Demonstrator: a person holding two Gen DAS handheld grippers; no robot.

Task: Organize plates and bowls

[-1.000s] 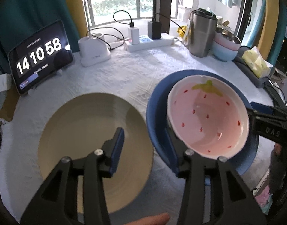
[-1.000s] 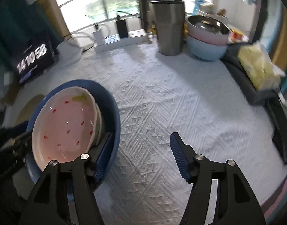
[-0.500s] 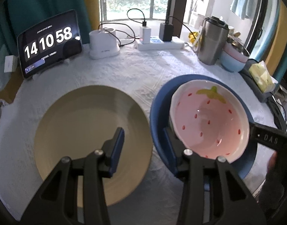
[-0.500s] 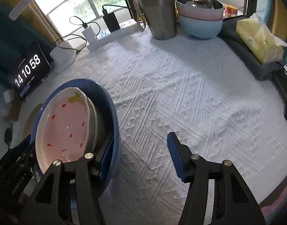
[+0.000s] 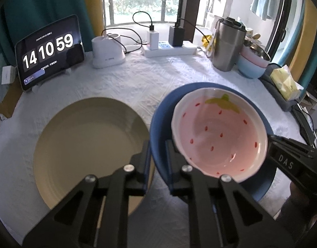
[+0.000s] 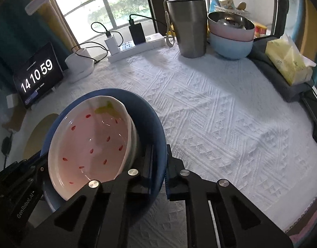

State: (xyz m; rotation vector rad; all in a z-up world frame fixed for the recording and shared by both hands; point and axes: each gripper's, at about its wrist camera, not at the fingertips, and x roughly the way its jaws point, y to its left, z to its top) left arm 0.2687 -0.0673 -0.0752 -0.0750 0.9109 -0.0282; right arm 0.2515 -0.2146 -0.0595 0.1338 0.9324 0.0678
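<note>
Both pairs of jaws are clamped on the rim of the blue plate (image 5: 158, 144). The left gripper (image 5: 158, 155) pinches its left edge, one finger outside the rim and one inside. The right gripper (image 6: 159, 165) pinches the opposite edge in the same way, with the rim running up between its fingers. Inside the blue plate sits the pink bowl (image 5: 218, 136), painted with red seeds and a green leaf; it lies just right of the left jaws and just left of the right jaws. Left of the left jaws, just beside the blue plate, the beige plate (image 5: 86, 142) lies flat on the white cloth (image 6: 220, 113). Far ahead of the right jaws stand a steel tumbler (image 6: 189, 24) and two stacked bowls (image 6: 231, 39).
</note>
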